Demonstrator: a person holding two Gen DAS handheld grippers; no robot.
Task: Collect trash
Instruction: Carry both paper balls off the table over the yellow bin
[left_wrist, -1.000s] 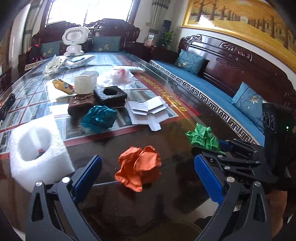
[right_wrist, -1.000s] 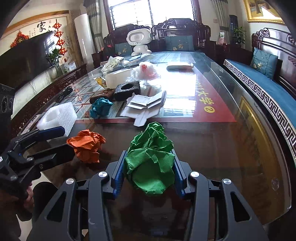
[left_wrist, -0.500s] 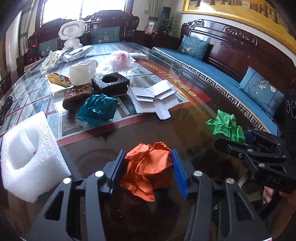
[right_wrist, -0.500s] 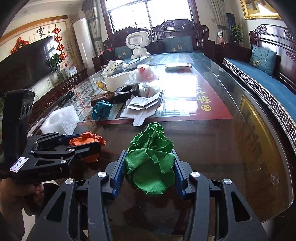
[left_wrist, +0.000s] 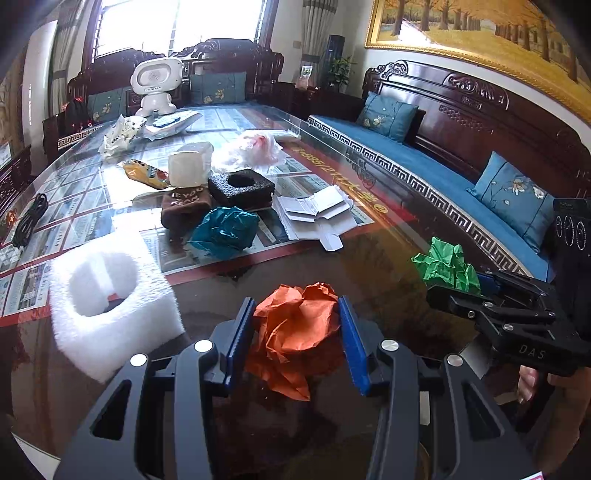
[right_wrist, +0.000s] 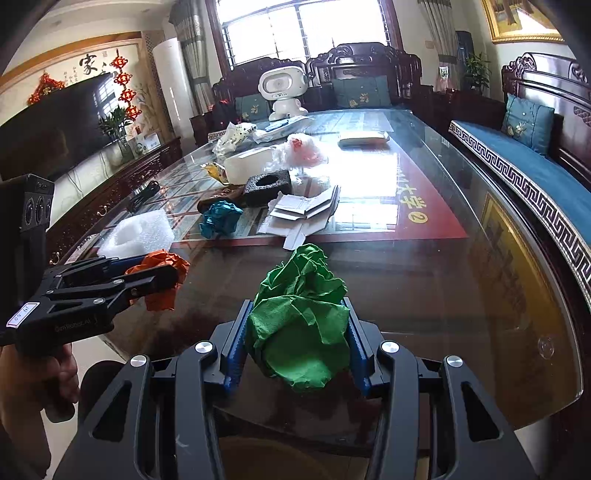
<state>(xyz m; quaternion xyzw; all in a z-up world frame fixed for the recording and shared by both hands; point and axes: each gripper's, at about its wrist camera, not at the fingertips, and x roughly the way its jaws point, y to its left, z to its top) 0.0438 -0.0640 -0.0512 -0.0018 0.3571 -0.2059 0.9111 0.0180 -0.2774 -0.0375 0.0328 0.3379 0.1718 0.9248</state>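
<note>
At the near edge of the worktop (right_wrist: 461, 280), my left gripper (left_wrist: 297, 332) squeezes the orange paper ball (left_wrist: 295, 328), and my right gripper (right_wrist: 297, 339) squeezes the green paper ball (right_wrist: 301, 325). I think two bits of trash are picked up. No bin shows. Still left in the middle: the teal ball (left_wrist: 225, 230), white foam (left_wrist: 107, 299), black foam (left_wrist: 242, 188) and flat boxes (left_wrist: 317, 214). I can read "DAS" on the right gripper.
</note>
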